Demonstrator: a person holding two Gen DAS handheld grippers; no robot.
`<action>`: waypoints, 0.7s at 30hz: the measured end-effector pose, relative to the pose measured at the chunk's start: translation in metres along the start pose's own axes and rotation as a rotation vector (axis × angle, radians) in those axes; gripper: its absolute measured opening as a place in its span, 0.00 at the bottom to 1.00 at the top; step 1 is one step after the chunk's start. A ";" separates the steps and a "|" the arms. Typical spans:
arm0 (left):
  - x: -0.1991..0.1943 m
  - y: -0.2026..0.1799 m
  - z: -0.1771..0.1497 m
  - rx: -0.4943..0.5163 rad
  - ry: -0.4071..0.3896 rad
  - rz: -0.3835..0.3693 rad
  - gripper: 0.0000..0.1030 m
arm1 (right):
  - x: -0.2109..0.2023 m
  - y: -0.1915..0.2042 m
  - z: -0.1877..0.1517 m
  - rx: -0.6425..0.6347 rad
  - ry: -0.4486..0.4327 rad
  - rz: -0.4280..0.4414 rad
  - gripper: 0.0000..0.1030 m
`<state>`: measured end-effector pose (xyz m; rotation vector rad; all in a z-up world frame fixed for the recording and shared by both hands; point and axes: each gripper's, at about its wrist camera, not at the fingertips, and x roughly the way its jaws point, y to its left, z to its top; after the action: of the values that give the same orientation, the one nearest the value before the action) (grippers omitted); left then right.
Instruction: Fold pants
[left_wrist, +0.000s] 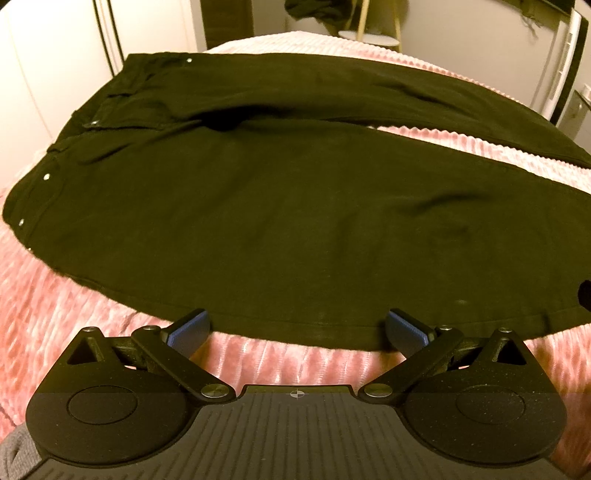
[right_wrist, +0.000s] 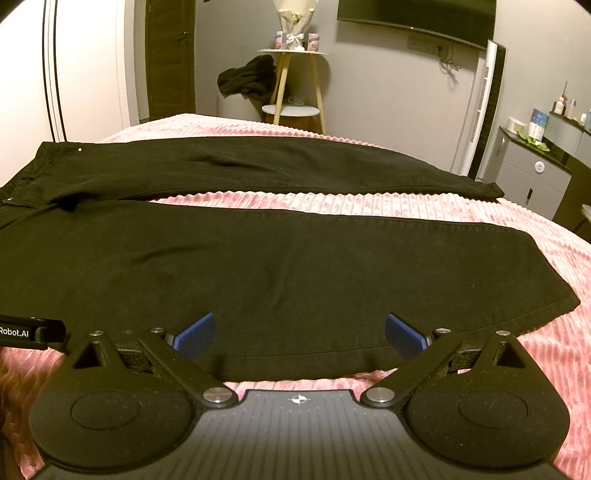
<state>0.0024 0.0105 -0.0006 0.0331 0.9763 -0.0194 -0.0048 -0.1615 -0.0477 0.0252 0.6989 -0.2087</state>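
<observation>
Right wrist view: a black bar (right_wrist: 31, 332) at the left edge carries the white lettering "Robot.AI"; its first letters are cut off by the frame. No other writing can be read; the small boxes (right_wrist: 297, 40) on the round side table (right_wrist: 293, 53) bear labels too small to tell.

Black pants (right_wrist: 258, 266) lie flat on the pink ribbed bedspread (right_wrist: 369, 206), legs apart, waistband to the left, hems to the right. The right tongs (right_wrist: 299, 332) are released, blue pads spread wide over the near leg's lower edge. The left tongs (left_wrist: 297, 326) are likewise released, above the near edge of the pants (left_wrist: 258, 221) nearer the waistband.

Behind the bed: a dark garment (right_wrist: 247, 79) draped near the side table, a wall screen (right_wrist: 415, 16), and a cabinet (right_wrist: 535, 173) with bottles, possibly toiletries.
</observation>
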 end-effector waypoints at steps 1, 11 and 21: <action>0.000 0.000 0.000 0.000 0.000 0.000 1.00 | 0.000 0.000 0.000 0.001 0.001 0.000 0.96; 0.001 0.002 -0.001 -0.003 0.006 0.000 1.00 | 0.002 -0.001 0.000 0.011 0.011 0.006 0.96; 0.002 0.002 0.000 -0.003 0.010 0.004 1.00 | 0.006 -0.004 0.000 0.022 0.019 0.010 0.96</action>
<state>0.0032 0.0124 -0.0024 0.0322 0.9865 -0.0139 -0.0016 -0.1660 -0.0513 0.0516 0.7154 -0.2071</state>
